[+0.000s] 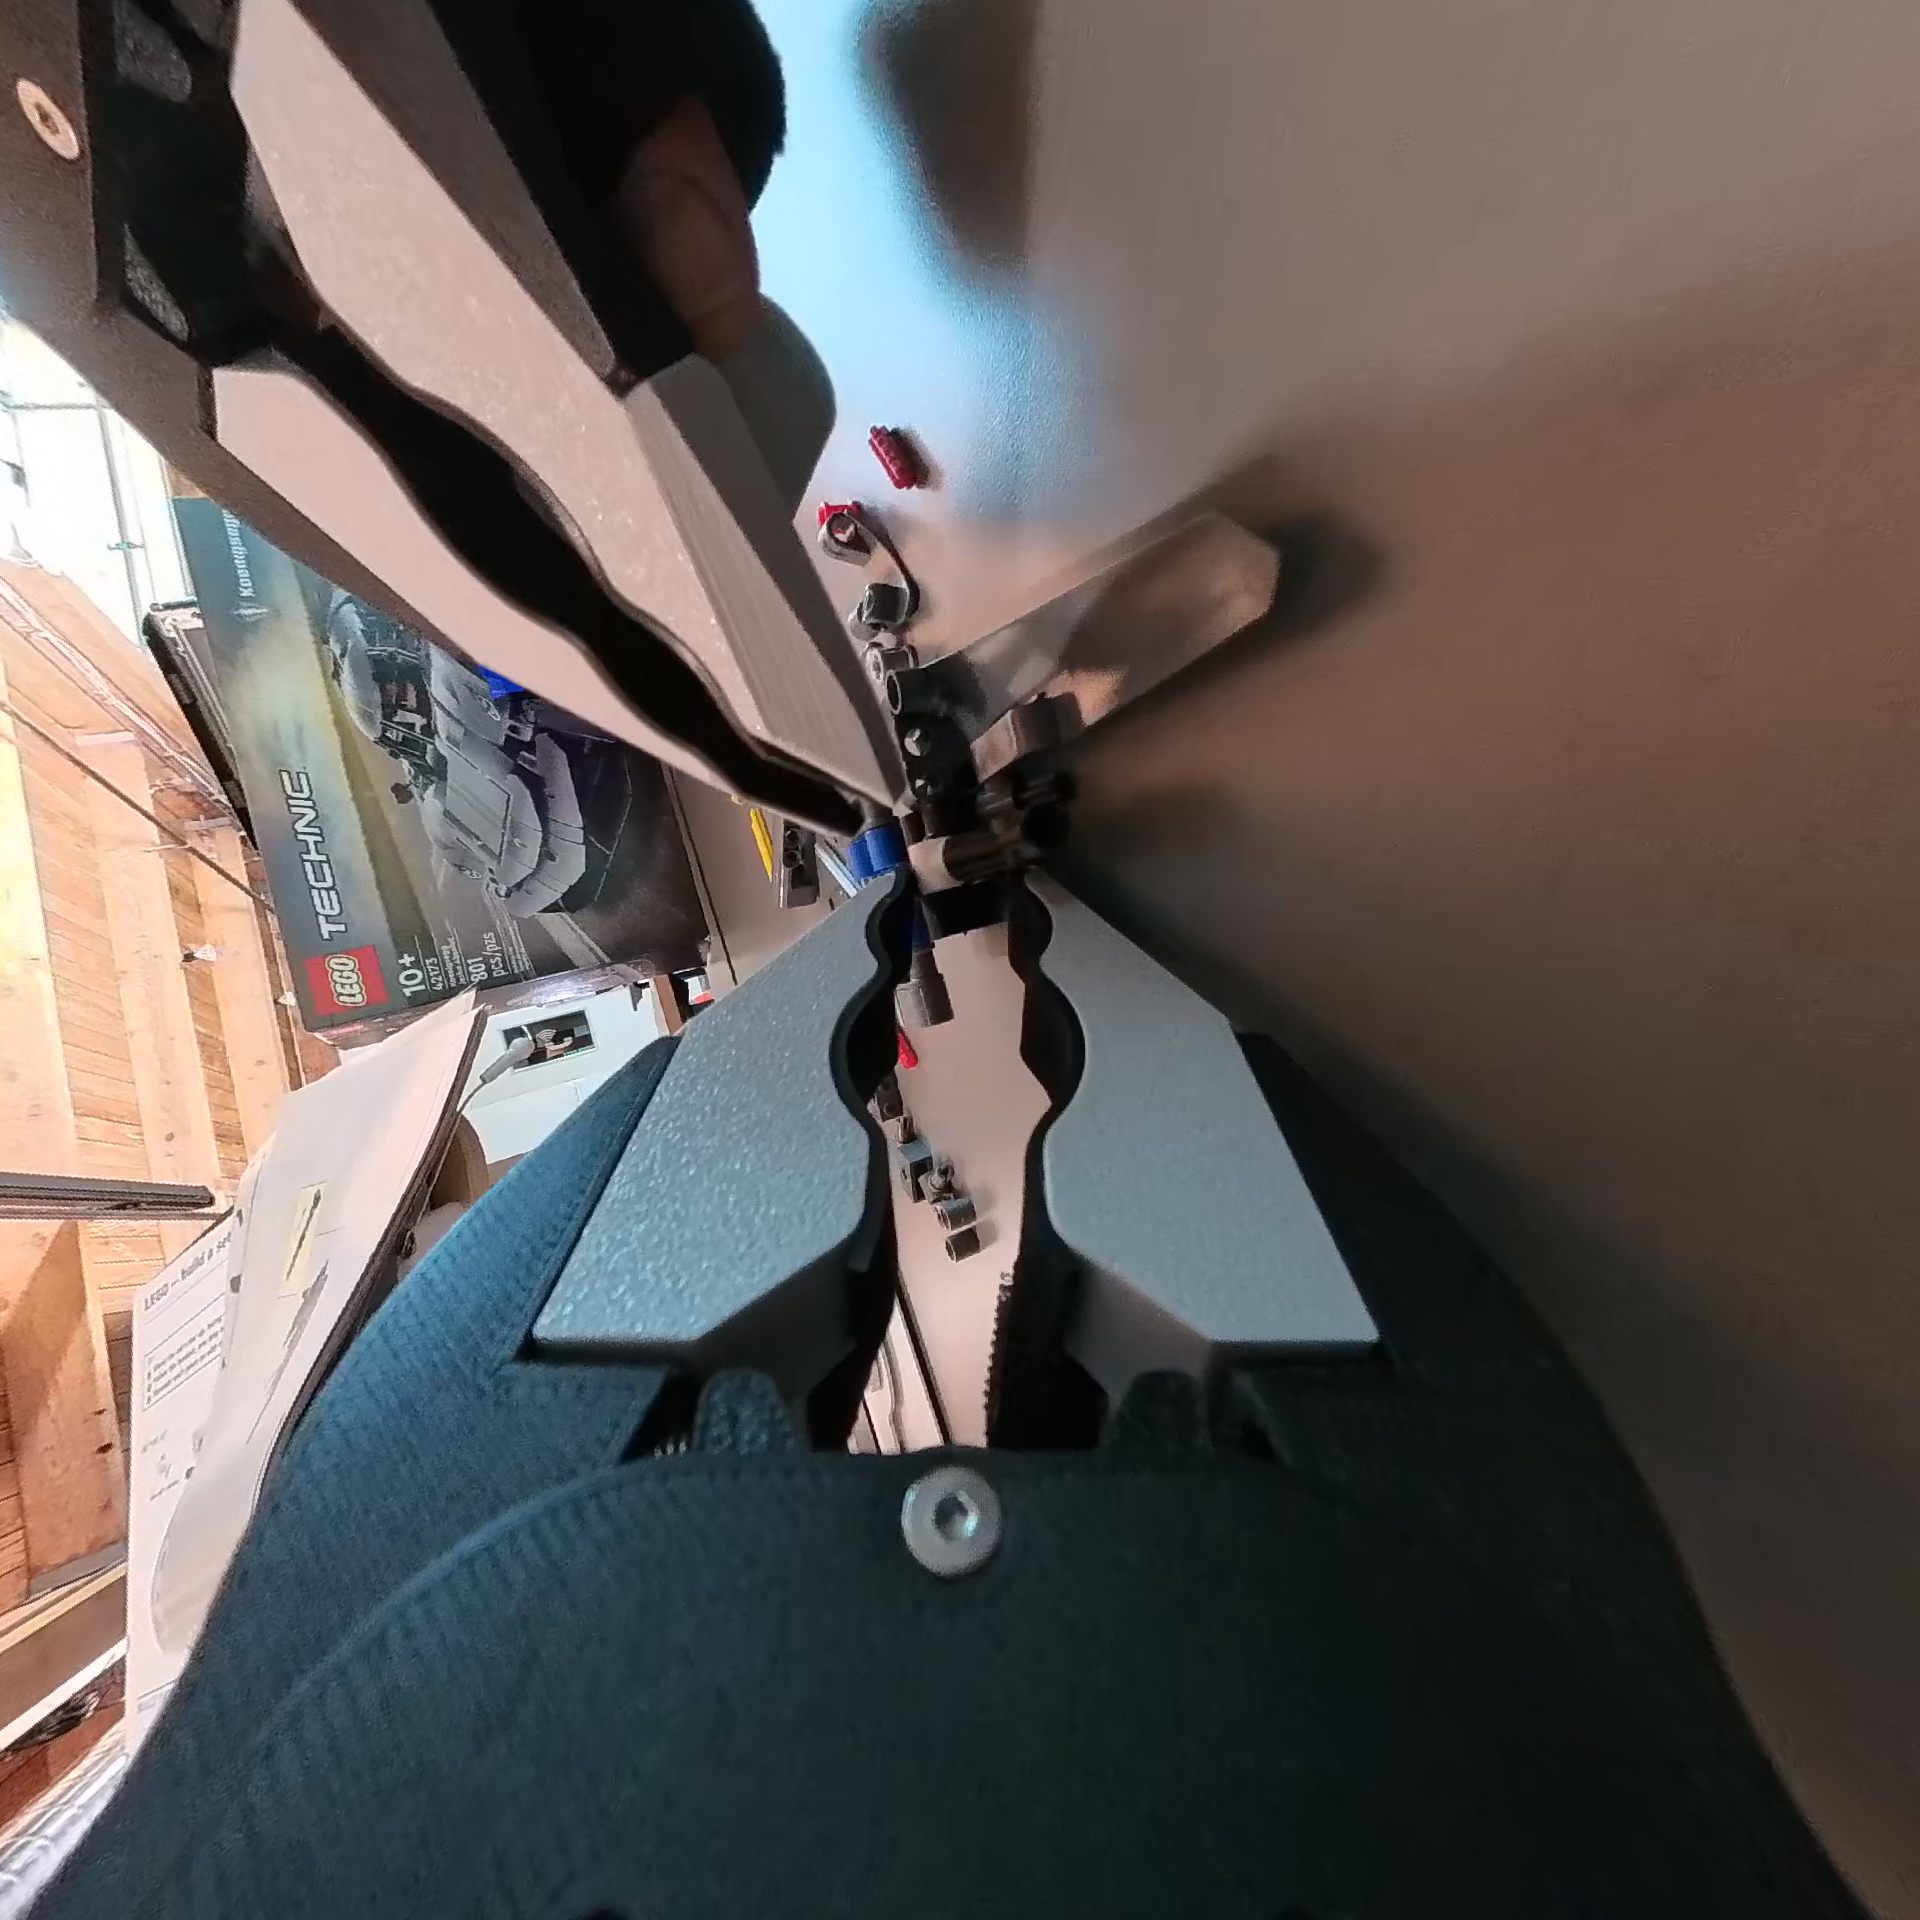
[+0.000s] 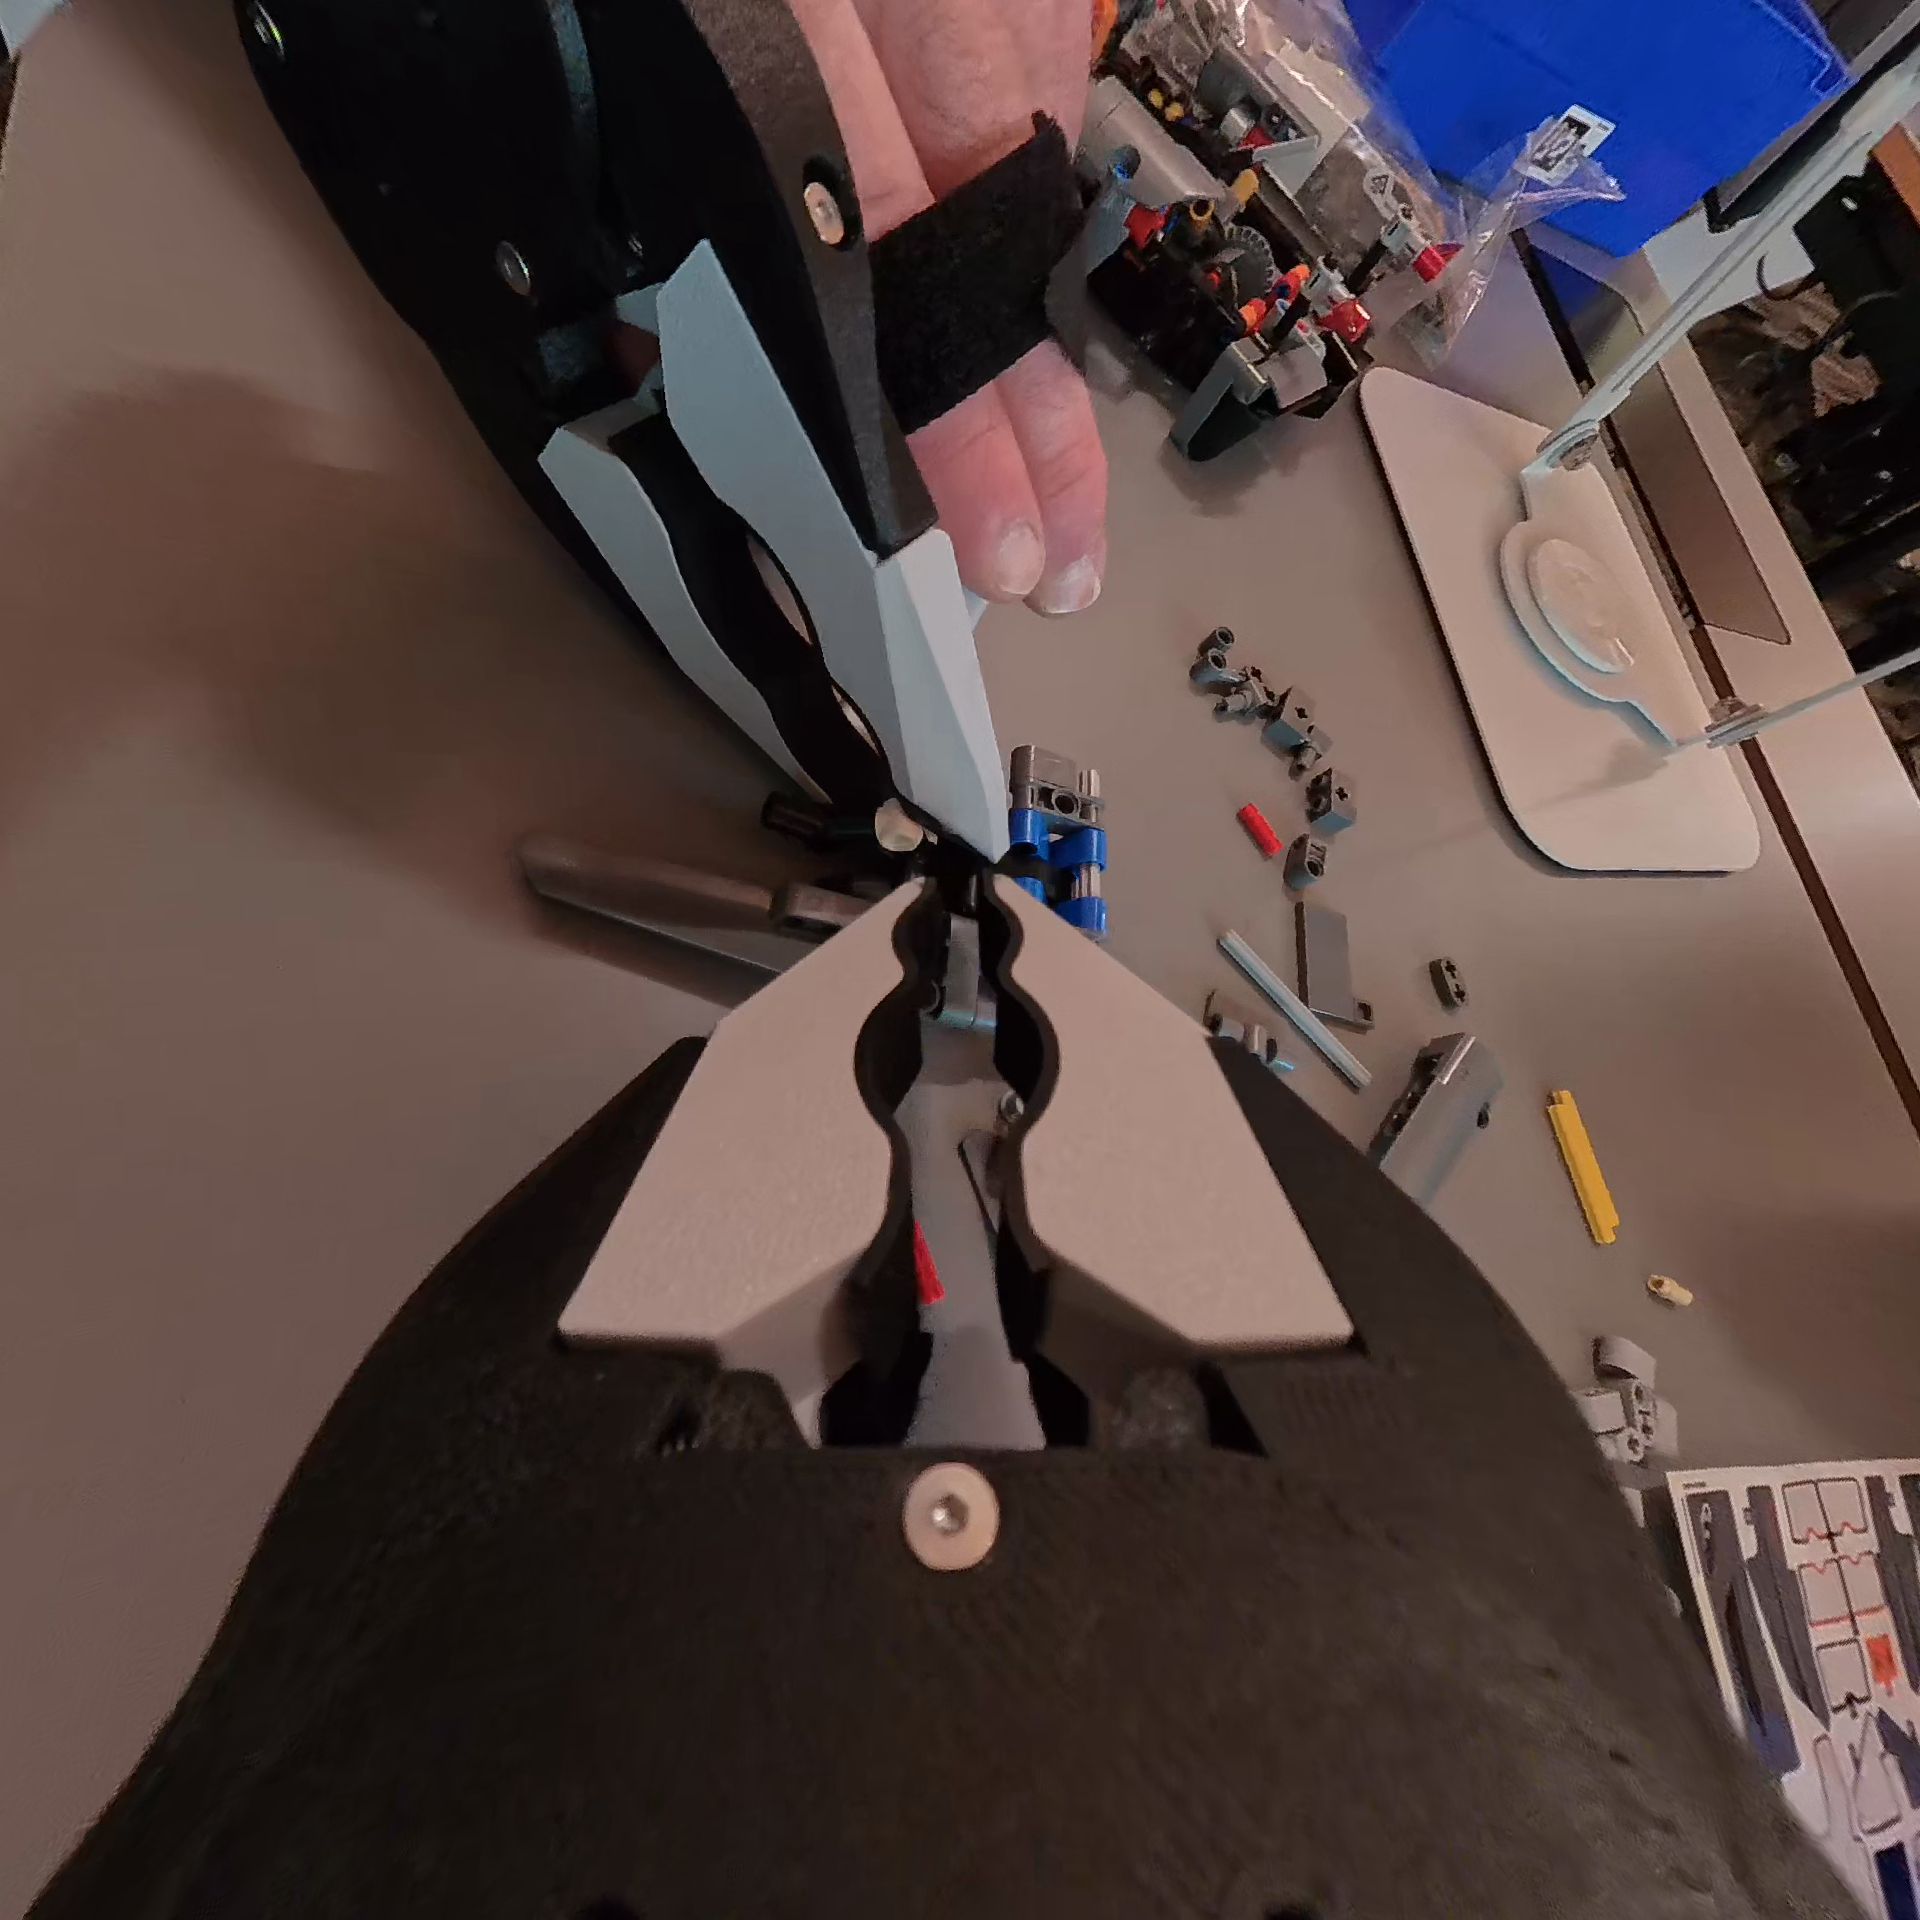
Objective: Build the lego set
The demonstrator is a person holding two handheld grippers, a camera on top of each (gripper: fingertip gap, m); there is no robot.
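Right wrist view looks down on the grey table (image 2: 312, 644), with my right gripper (image 2: 958, 883) filling the lower half and its two pale fingers drawn nearly together on a small dark lego assembly (image 2: 961, 971) pinched at their tips. My left gripper (image 2: 914, 821) comes in from eleven o'clock, a hand (image 2: 997, 343) strapped to it, its narrowed tips meeting mine at the same assembly, right by a cream peg. Just at three o'clock of the tips stands a blue and grey lego block (image 2: 1055, 842), touching or nearly touching the held piece; I cannot tell which. A long grey piece (image 2: 665, 894) lies at nine o'clock. Farther out toward three o'clock lie loose parts: a grey panel (image 2: 1439, 1112), a yellow axle (image 2: 1581, 1164), a small red pin (image 2: 1259, 829). In the left wrist view my left gripper (image 1: 961, 883) holds the dark assembly (image 1: 971, 831) between tips only a little apart, and the right gripper (image 1: 878, 805) closes on it from eleven o'clock. The lego box (image 1: 416, 790) stands at nine o'clock.
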